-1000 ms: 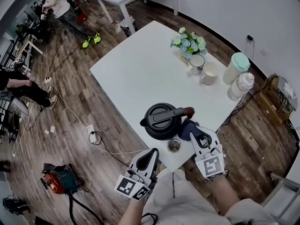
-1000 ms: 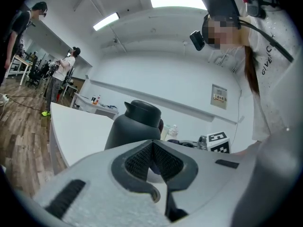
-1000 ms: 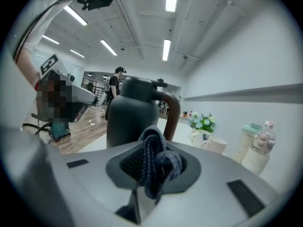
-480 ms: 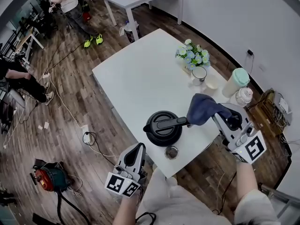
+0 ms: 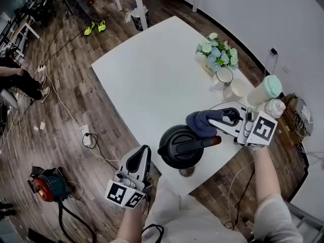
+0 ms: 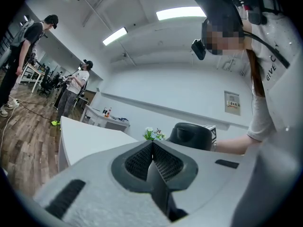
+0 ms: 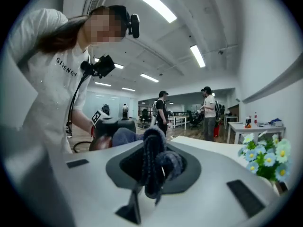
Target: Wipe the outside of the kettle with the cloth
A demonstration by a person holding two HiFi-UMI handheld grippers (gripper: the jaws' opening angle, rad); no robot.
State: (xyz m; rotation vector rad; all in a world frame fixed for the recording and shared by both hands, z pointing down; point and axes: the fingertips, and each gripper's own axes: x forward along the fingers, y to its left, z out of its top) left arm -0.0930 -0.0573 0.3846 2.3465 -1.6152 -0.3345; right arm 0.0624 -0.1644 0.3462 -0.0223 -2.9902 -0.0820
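Head view. The kettle (image 5: 178, 147) stands near the edge of the white table (image 5: 152, 80) closest to the person, lid on, with its handle (image 5: 195, 145) pointing toward the right gripper (image 5: 218, 121). The right gripper lies just beyond the handle, on the wall side of the kettle. It pinches the dark blue cloth (image 5: 201, 123), which bunches at its tips just above the kettle's rim; contact with the kettle cannot be confirmed. The left gripper (image 5: 143, 154) is off the table on the floor side of the kettle, with its tips aimed toward the kettle and apart from it. A flower bunch (image 5: 217, 52) and a mug (image 5: 223, 76) sit well beyond the kettle.

Left gripper view. The left gripper (image 6: 151, 149) has its jaws pressed together with nothing between them. The kettle (image 6: 191, 135) appears ahead, past the jaw tips, with the flower bunch (image 6: 152, 134) to its left.

Right gripper view. The right gripper (image 7: 152, 174) is clamped on the cloth (image 7: 150, 145), and folds of the cloth spill out above the jaws. The kettle (image 7: 113, 126) lies just behind the cloth, to the left. The flower bunch (image 7: 265, 157) is far to the right of the kettle.
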